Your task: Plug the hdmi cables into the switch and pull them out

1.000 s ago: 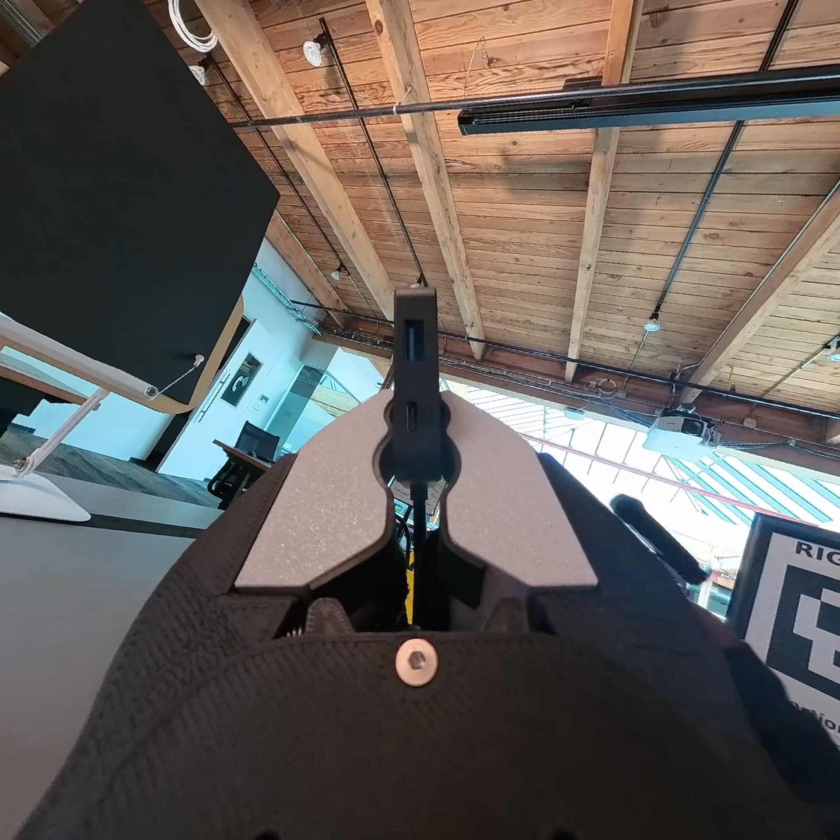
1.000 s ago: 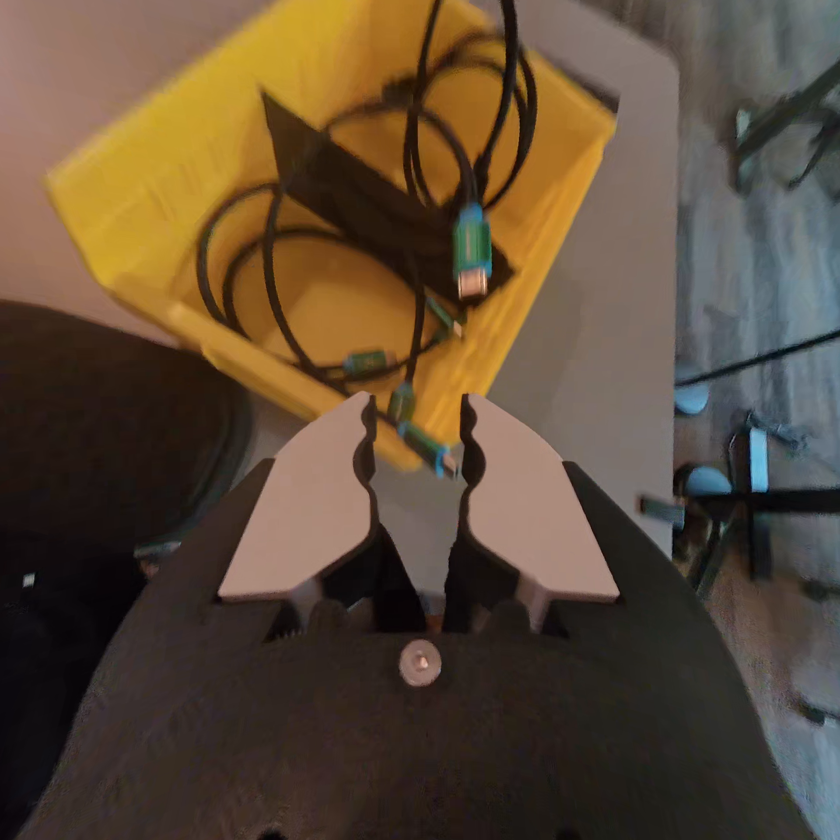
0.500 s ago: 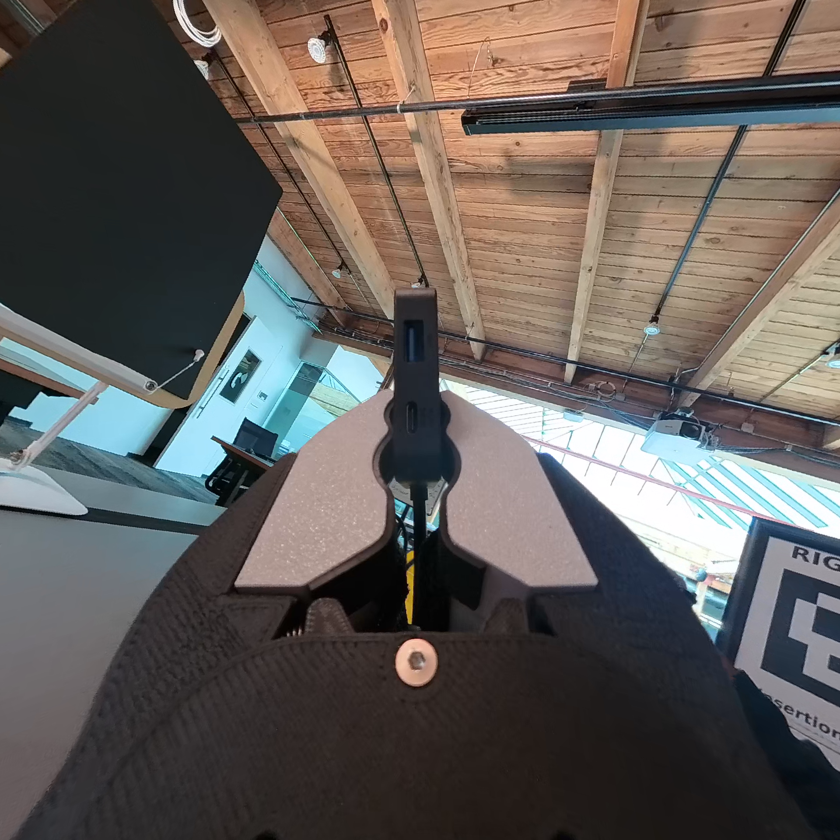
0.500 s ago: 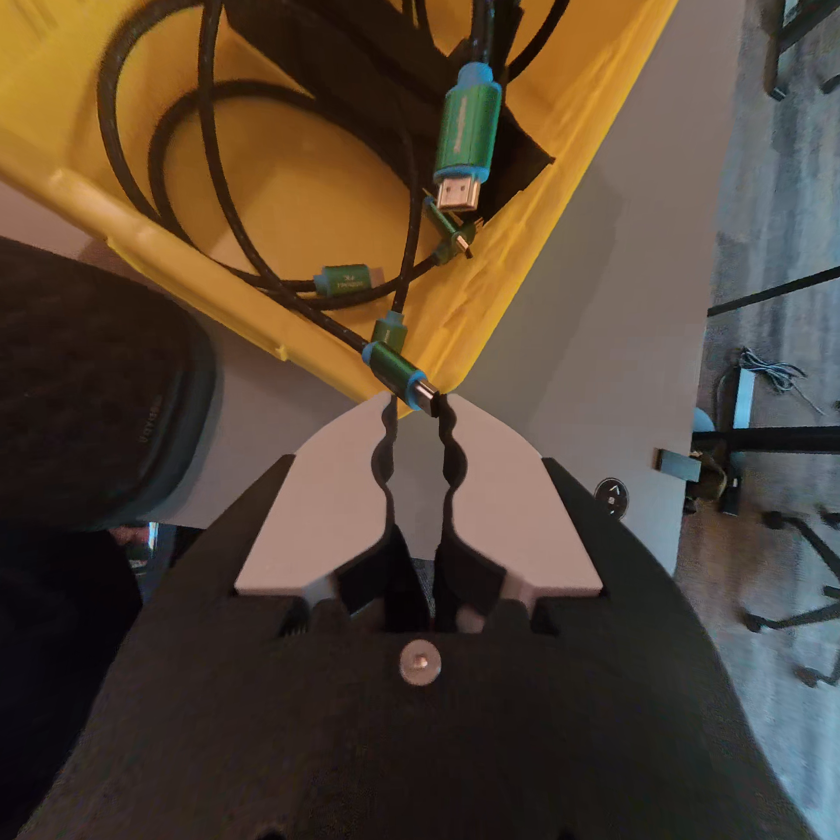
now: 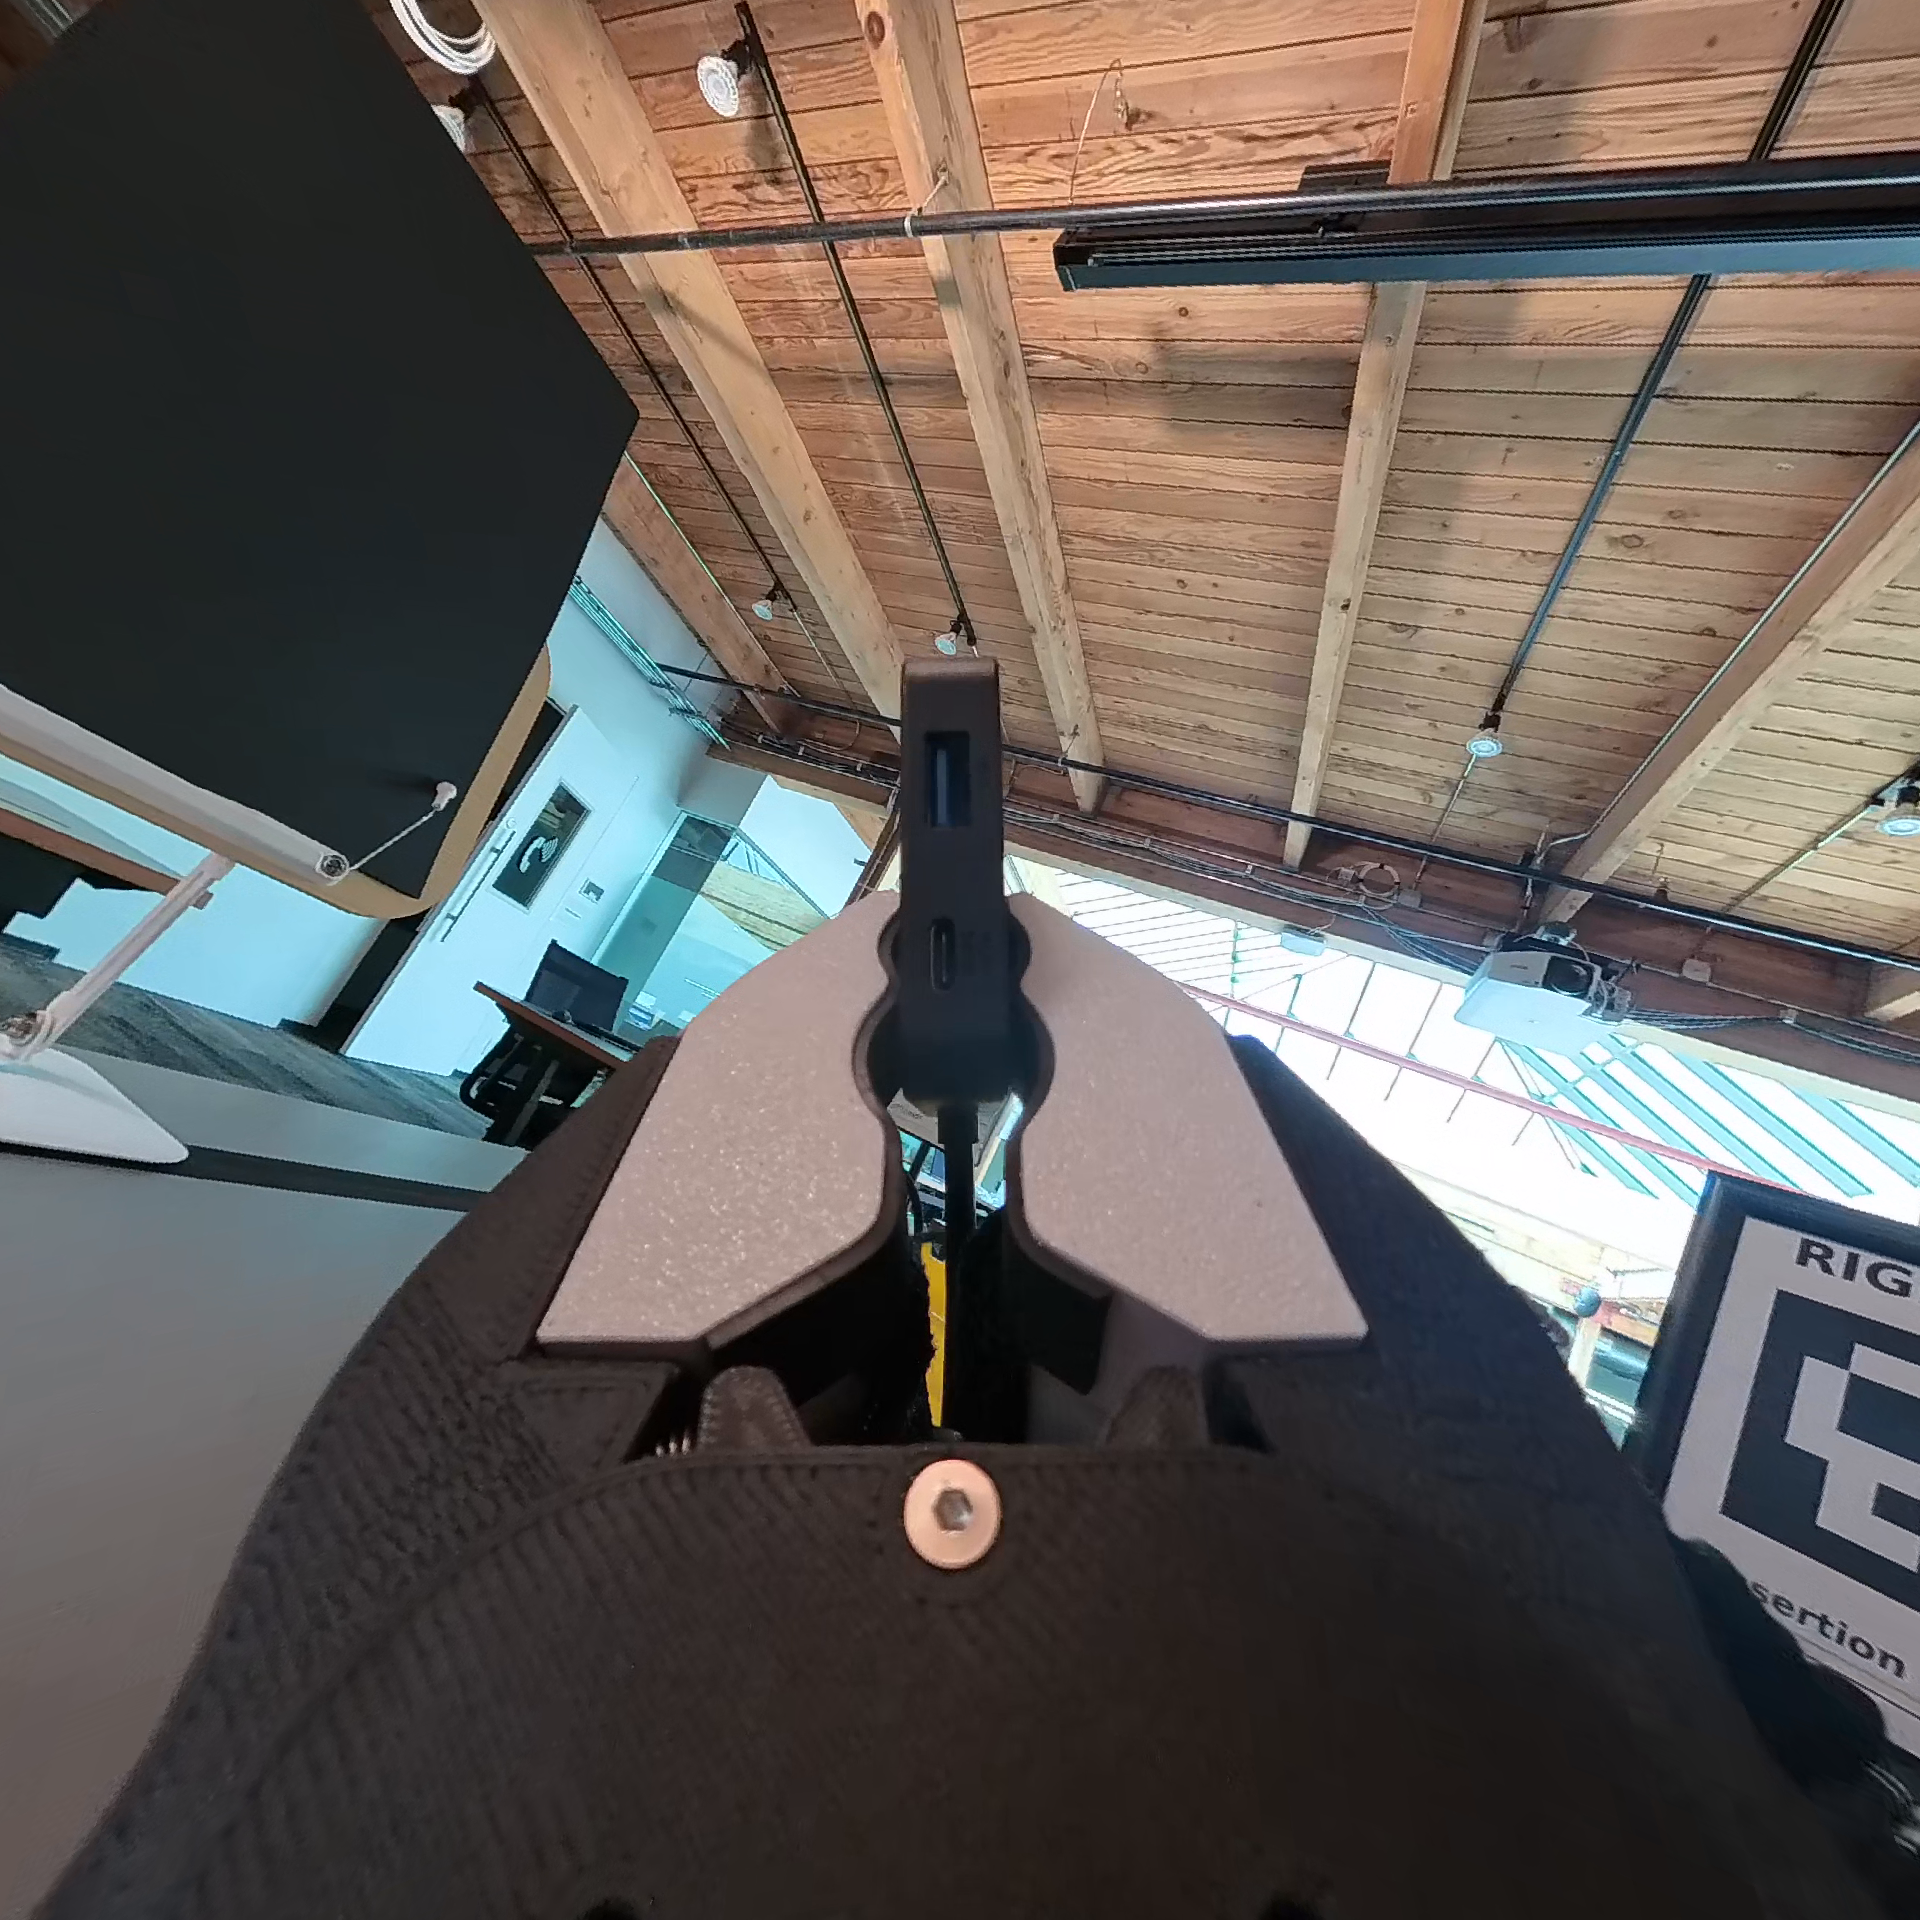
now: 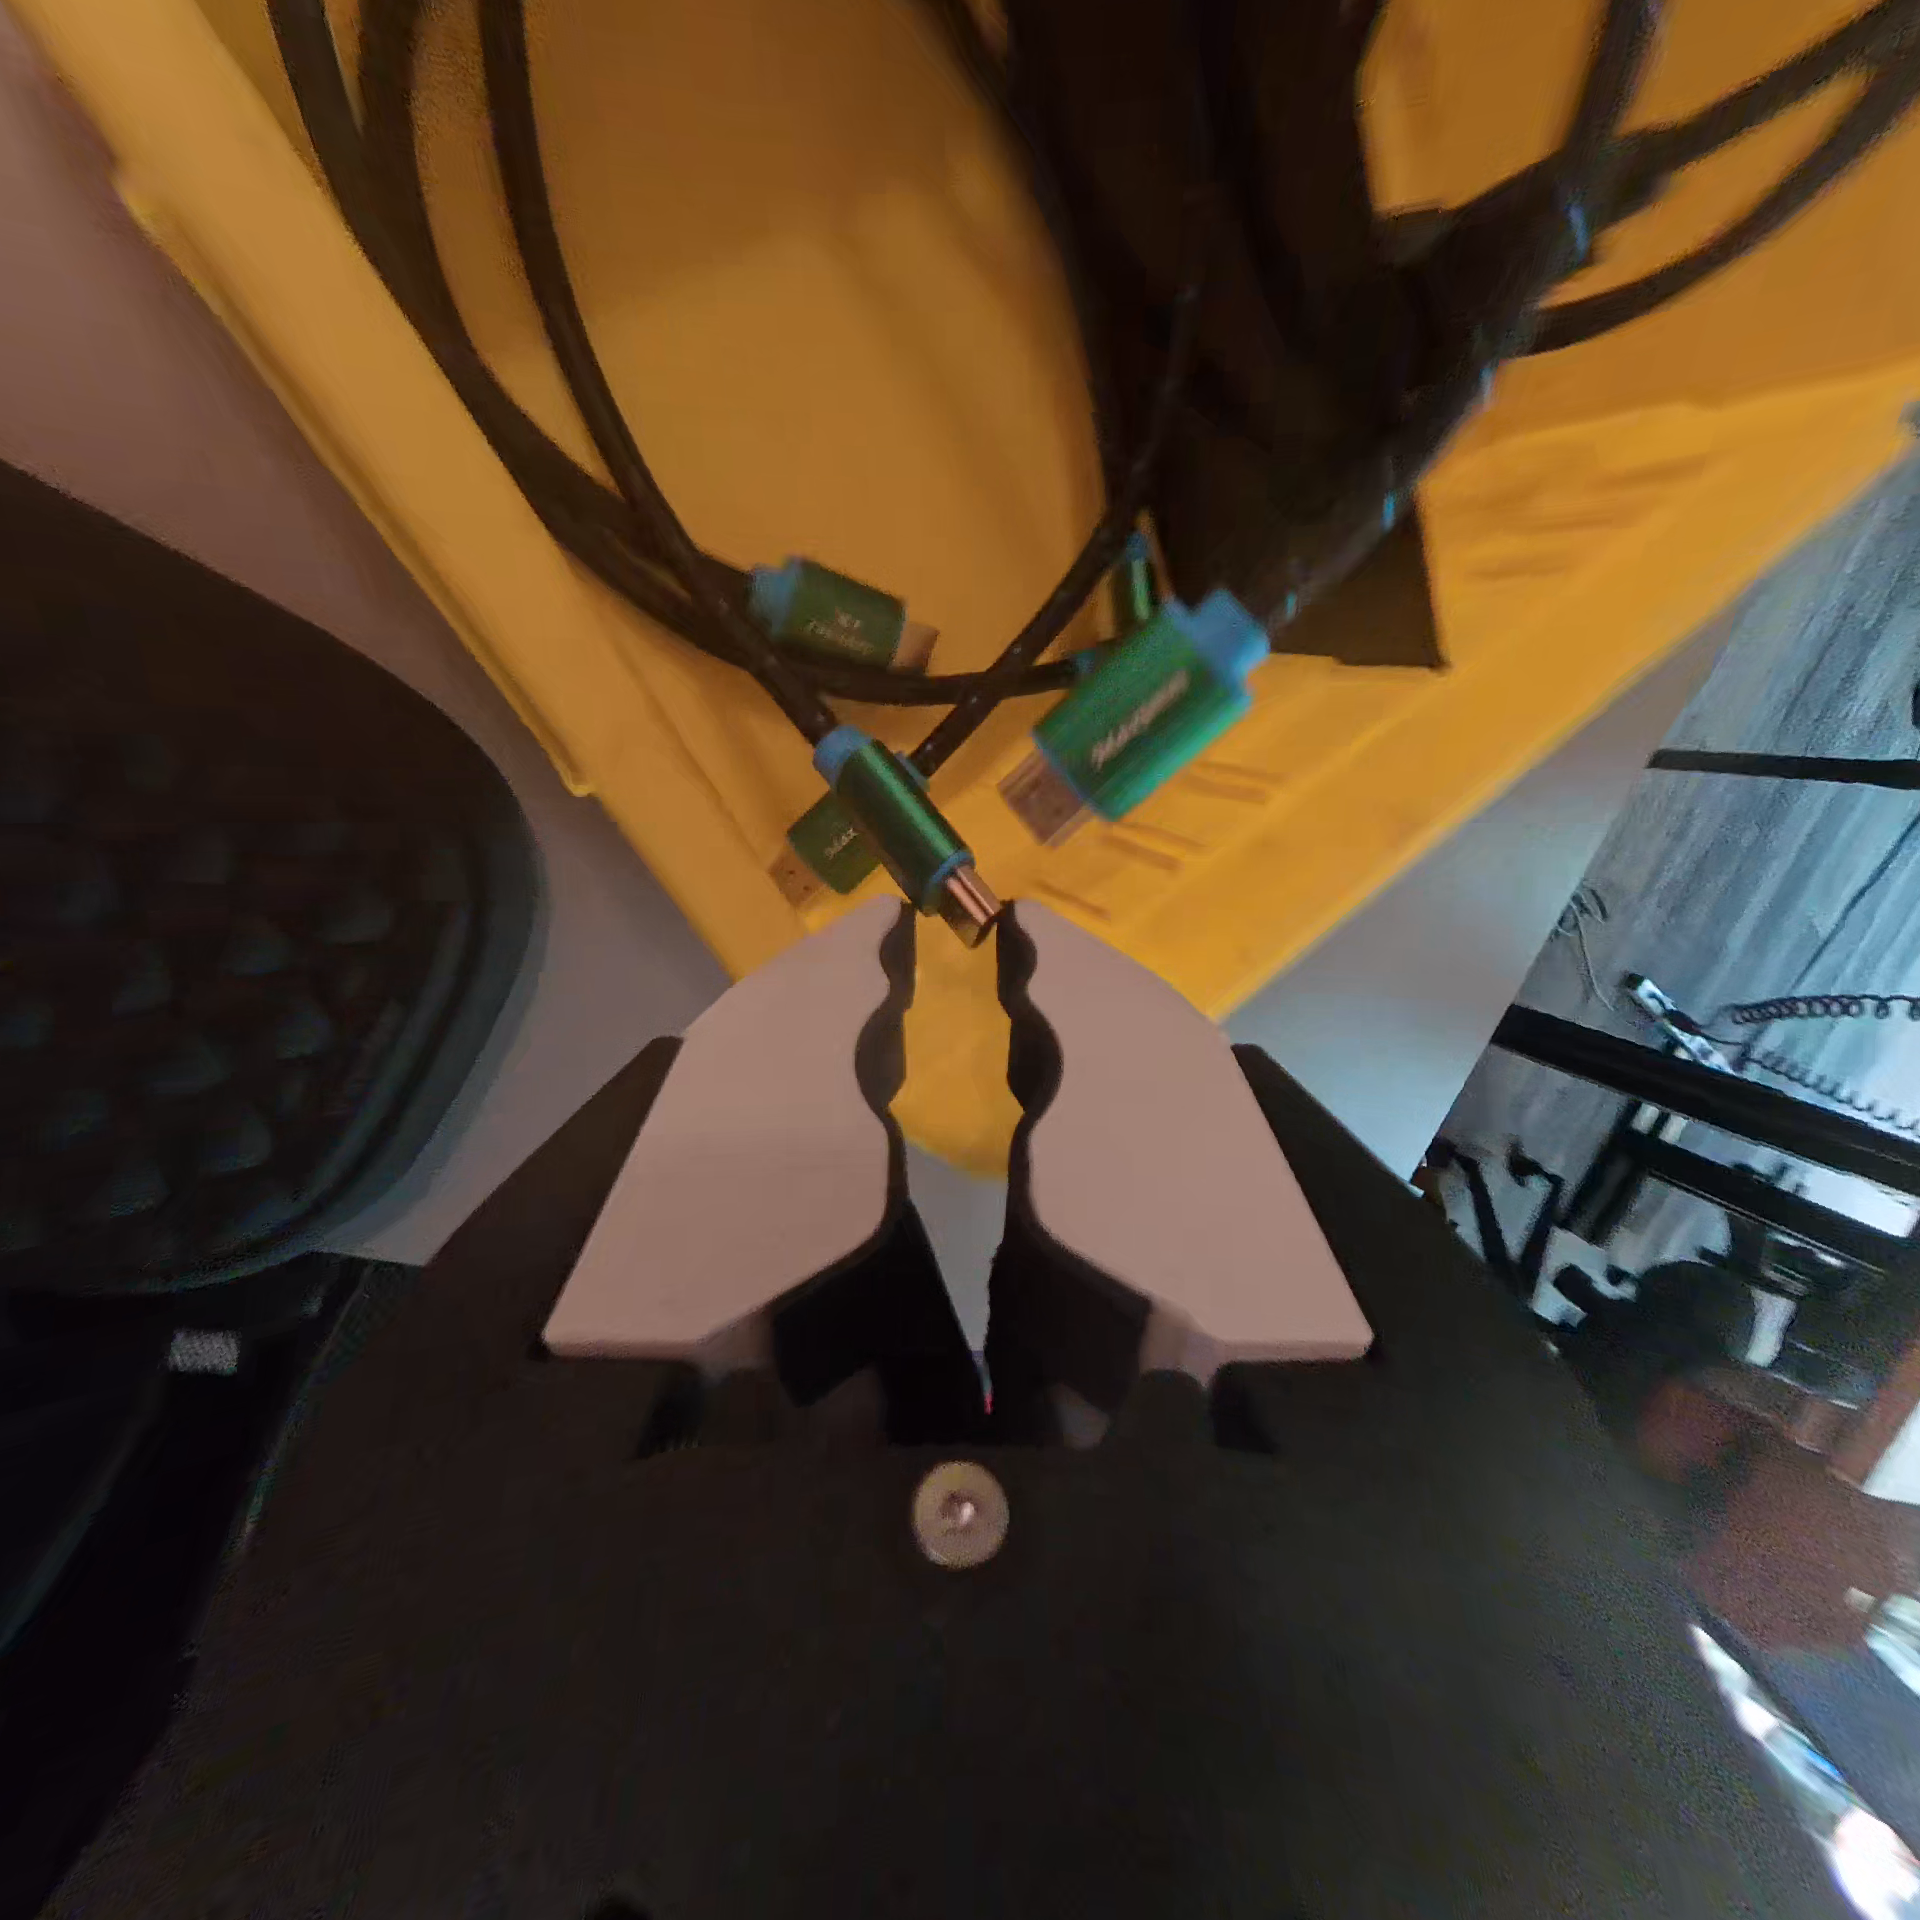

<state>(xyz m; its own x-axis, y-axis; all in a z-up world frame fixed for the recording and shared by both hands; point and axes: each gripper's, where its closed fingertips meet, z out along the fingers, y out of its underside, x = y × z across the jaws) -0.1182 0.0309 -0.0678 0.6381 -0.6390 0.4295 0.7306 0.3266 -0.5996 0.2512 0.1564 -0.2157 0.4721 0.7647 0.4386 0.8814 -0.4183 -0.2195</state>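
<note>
Since the earlier frames the right gripper point(image 6: 956, 920) has closed in on the yellow bin point(image 6: 831, 343): the bin now fills the upper part of the right wrist view, and the nearest plug point(image 6: 902, 826) sits right at the jaw tips. Left wrist view is nearly unchanged.

Right side: jaws stand narrowly apart, holding nothing. The nearest plug is green with a light blue collar and a gold metal tip; the tip points down-right into the gap between the jaw tips. Contact with either finger cannot be told. Its braided black cable point(image 6: 582, 447) runs up and left into the bin. A larger green plug point(image 6: 1138, 722) lies just to the right inside the bin, tip toward lower left. A third green plug point(image 6: 831, 618) lies farther up-left, and a fourth point(image 6: 826, 847) peeks out beneath the nearest one. Picture is somewhat blurred. The bin rests on the pale worktop point(image 6: 1382, 977). A dark rounded object point(image 6: 229, 935) is at left; what it is cannot be told.

Left side: the left gripper point(image 5: 951, 997) is clamped on the switch point(image 5: 951, 831), a slim black body held upright between the jaws, two ports facing the camera. A thin black lead point(image 5: 958, 1226) hangs from its lower end. Behind: wooden ceiling point(image 5: 1195, 499), black panel point(image 5: 239, 416), and a marker board point(image 5: 1829, 1444) at right.
</note>
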